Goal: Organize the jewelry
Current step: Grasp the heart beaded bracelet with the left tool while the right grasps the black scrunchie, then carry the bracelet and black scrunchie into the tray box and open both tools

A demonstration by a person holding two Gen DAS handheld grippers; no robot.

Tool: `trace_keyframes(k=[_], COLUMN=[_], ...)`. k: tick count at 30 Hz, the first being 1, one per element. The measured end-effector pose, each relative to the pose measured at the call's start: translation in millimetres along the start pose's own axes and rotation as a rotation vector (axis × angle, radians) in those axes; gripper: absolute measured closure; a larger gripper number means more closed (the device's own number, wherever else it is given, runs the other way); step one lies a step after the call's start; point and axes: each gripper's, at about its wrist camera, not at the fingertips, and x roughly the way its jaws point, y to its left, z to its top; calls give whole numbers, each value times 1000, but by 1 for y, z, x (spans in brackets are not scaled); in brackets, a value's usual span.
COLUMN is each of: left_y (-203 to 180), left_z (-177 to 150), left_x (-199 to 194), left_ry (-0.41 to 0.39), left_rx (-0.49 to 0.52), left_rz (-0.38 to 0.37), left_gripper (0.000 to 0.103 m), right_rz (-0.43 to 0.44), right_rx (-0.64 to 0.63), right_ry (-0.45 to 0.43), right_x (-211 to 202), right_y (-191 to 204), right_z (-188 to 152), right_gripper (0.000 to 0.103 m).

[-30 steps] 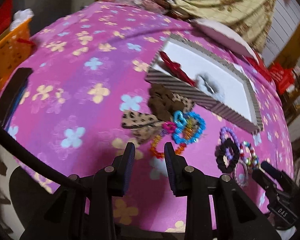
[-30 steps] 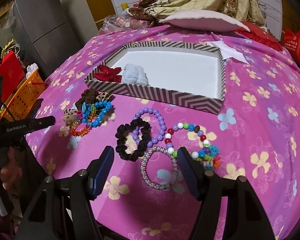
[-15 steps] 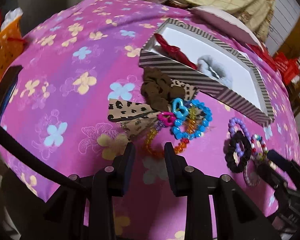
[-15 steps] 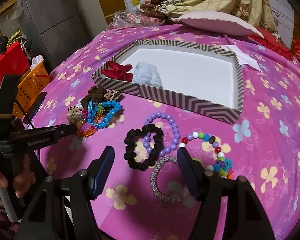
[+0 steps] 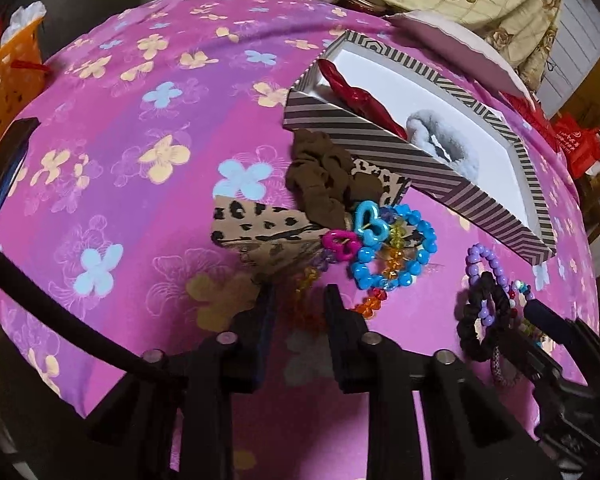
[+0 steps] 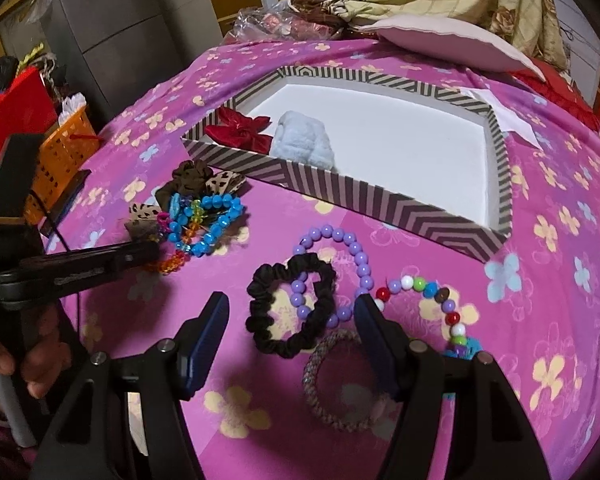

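1. Jewelry lies on the pink flowered cloth (image 6: 540, 208) in front of the striped box (image 6: 380, 200), in two clusters: an orange bead bracelet (image 5: 370, 306) tangled with a blue bead bracelet (image 5: 396, 248), and further right a black scrunchie (image 6: 288, 308), purple bead bracelet (image 6: 354, 252) and grey woven band (image 6: 340, 384).
2. Left gripper (image 5: 298, 300) – its jaws were wider a second ago and are closing now, straddling the orange bracelet's near loop; the pads do not clearly press it yet.
3. Right gripper (image 6: 292, 316) – jaws wide apart as before, now shifted over the black scrunchie, which sits between them untouched.
4. A red bow (image 6: 240, 130) and pale fluffy scrunchie (image 6: 304, 140) sit inside the box, unchanged.
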Motion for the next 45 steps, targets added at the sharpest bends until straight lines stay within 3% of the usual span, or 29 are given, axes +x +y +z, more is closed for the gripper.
trace_keyframes(k=[11,13,16,18,21,32,45], left_y=[-5,-6,-6,-5,-3,-10,-30], left_z=[2,3,4,3,2,13,58], left_x=[6,7,8,8,4,-53,-100], left_ry=[14,18,21,23,31,-51,-158], left_rx=[-5,-3,6,4,-2,43,117], left_rz=[0,-5,-4,-16,-39,-110,-87], left_gripper=[61,61,71,73,73,73,73], right_rz=[-4,-6,12,7,10,50,36], right_rx=[-22,-36,-61,-83,-90,-82,-66], right_ry=[23,30,31,16,13,-98,-183], right_x=[19,23,27,27,26,-24,-54], right_y=[-18,-19,-17,-14,-11,-6,-14], right_z=[12,12,11,10,11,22,55], right_gripper=[62,71,77,81,95,96,96])
